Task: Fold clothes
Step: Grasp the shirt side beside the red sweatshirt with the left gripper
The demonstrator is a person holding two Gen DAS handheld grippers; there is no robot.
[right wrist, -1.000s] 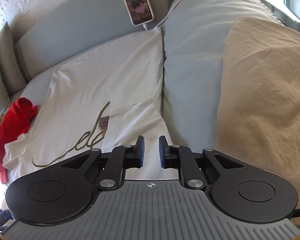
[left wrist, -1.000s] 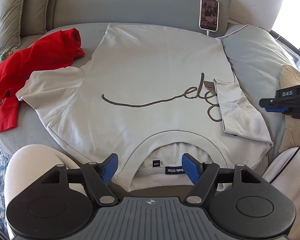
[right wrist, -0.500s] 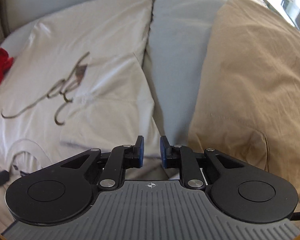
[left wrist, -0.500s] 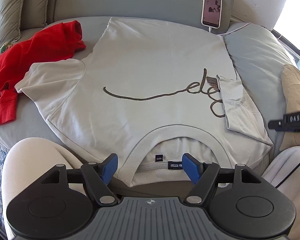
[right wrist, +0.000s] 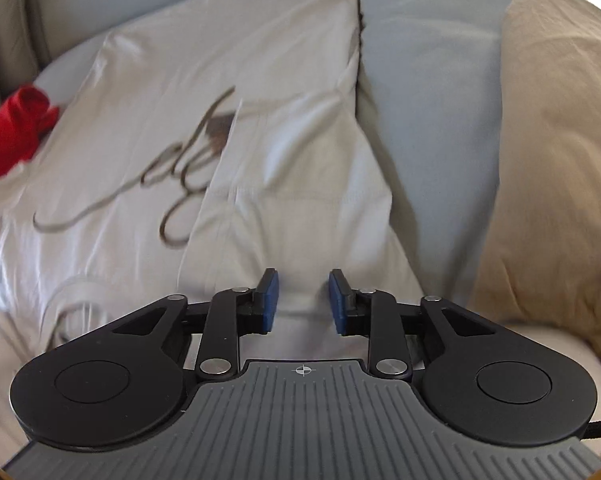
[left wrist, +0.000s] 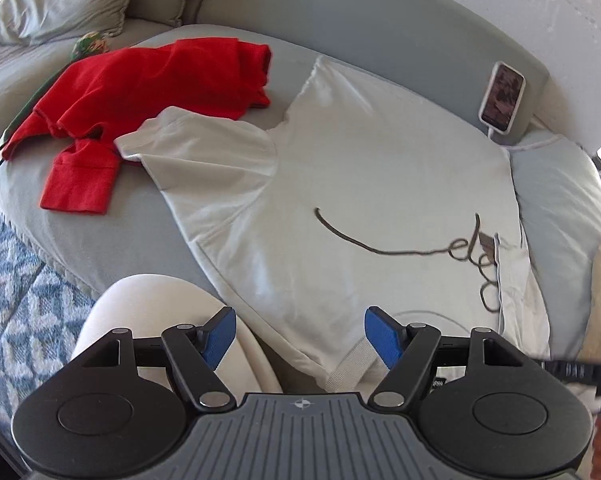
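A pale grey T-shirt [left wrist: 364,184] with brown script lettering lies spread on the grey sofa seat, collar toward me. Its right sleeve [right wrist: 284,184] is folded inward over the lettering; its left sleeve [left wrist: 204,148] lies spread out flat. My left gripper [left wrist: 300,334] hangs open above the near left shoulder edge, nothing between its blue pads. My right gripper [right wrist: 303,300] is open over the near end of the folded sleeve, with cloth showing between its fingers but not pinched.
A red garment [left wrist: 140,92] lies crumpled at the left, touching the spread sleeve. A phone [left wrist: 502,98] leans on the sofa back with a cable. A tan cushion [right wrist: 560,140] sits at the right. A person's knee [left wrist: 160,312] and a blue patterned rug [left wrist: 16,300] lie near the left.
My left gripper swung left, toward the shirt's left shoulder. My right gripper's jaws have opened wider and it has moved over the folded right sleeve.
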